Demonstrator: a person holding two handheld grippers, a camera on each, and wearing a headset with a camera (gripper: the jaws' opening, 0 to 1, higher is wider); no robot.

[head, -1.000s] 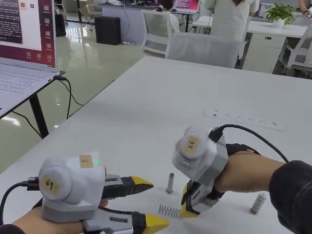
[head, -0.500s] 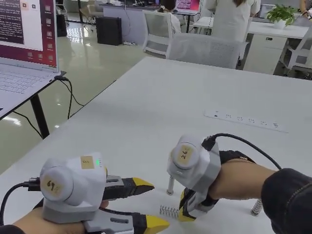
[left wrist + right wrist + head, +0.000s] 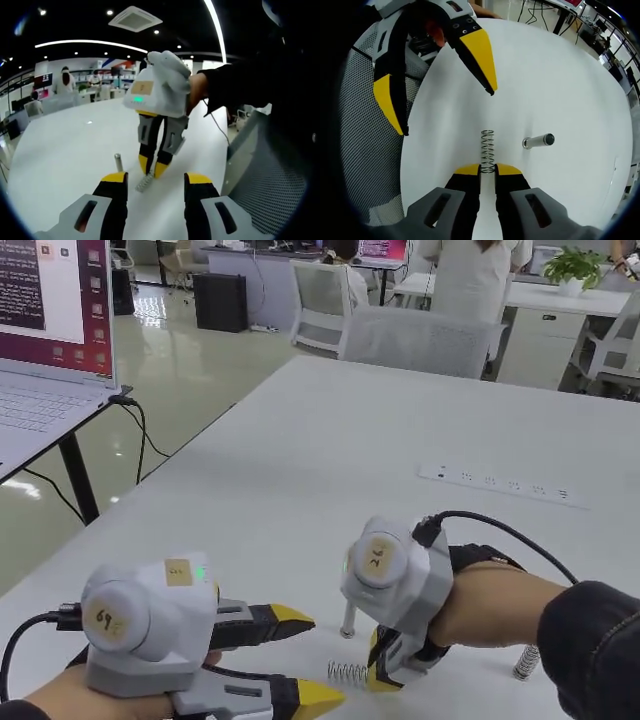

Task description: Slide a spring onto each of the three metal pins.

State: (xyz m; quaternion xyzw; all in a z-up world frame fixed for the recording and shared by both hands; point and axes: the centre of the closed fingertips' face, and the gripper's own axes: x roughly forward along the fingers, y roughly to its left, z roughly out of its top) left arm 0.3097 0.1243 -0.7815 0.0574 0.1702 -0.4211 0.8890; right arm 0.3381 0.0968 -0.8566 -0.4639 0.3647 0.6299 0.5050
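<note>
Right tool [image 3: 488, 169] clamped on the near end of a thin wire-coil spring [image 3: 487, 147], which lies flat on the matte white surface [image 3: 560, 75]. Smooth cylindrical metal pin [image 3: 538, 141] upright just beside it. Left tool [image 3: 156, 177] jaws apart, empty. Head view: pin top hidden behind the right tool.

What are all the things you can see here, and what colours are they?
lying spring: one, silver, flat on the table, one end between the right gripper's jaws.
bare pin: one, silver, upright beside that spring.
second spring: one, silver, upright at the near right of the table, partly hidden.
power strip: one, white, farther back on the table.
table: one, white.
laptop: one, open, on a desk to the left.
plant: one, green, far back right.
left gripper: one, white, black jaws with yellow tips, open.
right gripper: one, same colours, shut on the lying spring.
</note>
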